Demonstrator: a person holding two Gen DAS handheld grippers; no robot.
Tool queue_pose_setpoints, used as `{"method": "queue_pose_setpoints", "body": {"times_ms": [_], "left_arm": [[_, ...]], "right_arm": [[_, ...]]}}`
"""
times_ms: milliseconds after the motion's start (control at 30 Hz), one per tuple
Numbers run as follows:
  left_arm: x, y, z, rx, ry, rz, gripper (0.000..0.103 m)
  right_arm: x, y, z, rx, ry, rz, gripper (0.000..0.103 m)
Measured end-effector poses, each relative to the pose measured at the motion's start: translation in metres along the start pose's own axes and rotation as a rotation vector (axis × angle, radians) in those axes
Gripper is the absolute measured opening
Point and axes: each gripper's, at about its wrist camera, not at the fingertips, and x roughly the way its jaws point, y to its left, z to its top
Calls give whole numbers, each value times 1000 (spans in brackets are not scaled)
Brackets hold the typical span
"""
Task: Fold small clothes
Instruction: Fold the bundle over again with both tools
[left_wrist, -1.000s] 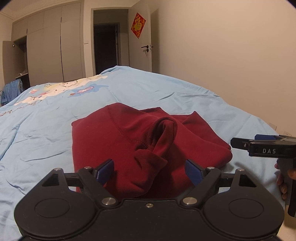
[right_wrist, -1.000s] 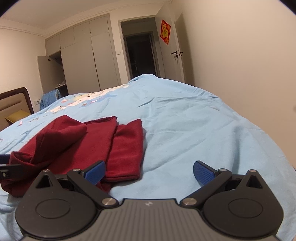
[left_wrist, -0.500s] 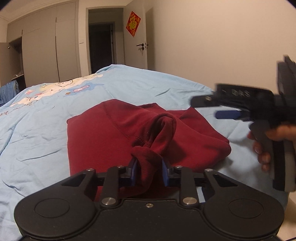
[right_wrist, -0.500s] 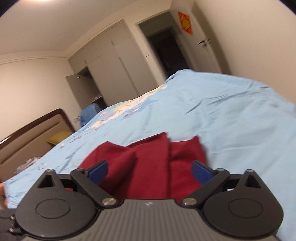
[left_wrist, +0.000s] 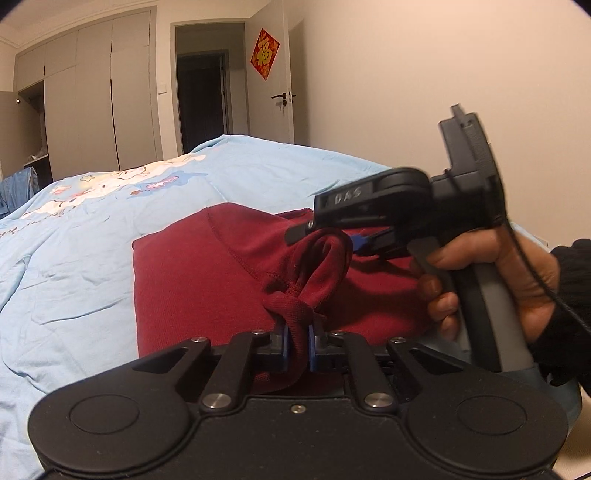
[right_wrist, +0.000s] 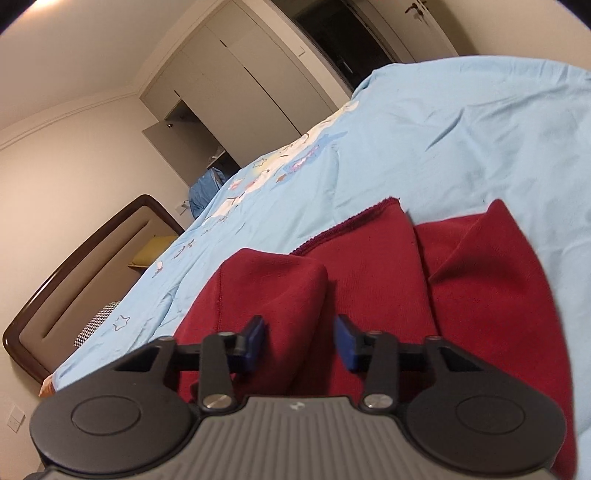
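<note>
Garment: dark red small garment, partly folded, lying on the light blue bedspread, near the close edge of the bed.
Raised part: a twisted loop of the same red cloth, standing up from the body of the garment and running down into the left tool.
Left gripper: pressed together on the gathered end of that loop, blue pads pinching the cloth between them.
Right gripper: spread, blue pads straddling a raised red fold, nothing pinched; seen from the left wrist view as a tool held in a hand, tips at the top of the loop.
Step in hand: probably a second hold on the loop, to open it out and lay it flat.
Risk, thin bite: only the top layer caught by the right pads; cloth likely to slip out once pulled.
Risk, thick bite: several layers taken at once; finished folds below dragged out of line.
Risk, left pinch: twisted cloth held in a bunch; twist carried into the next fold unless shaken loose.
Risk, bed edge: garment close to the near edge; a hard pull toward the person could drag it off.
</note>
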Motion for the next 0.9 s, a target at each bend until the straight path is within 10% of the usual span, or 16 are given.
{"method": "queue_pose_setpoints", "body": {"times_ms": [200,567,900], "left_arm": [[-2,-8,5,26,-28,-12,8],[13,-46,27,120,-96,-141,7],[33,-56,25,115,-22,-208,8]], "right_arm": [[-8,6,-1,-54,-52,6,10],[-68,-13,23,-85,-233,-74,9],[-75,-50,7,-13,-208,-157,9]]}}
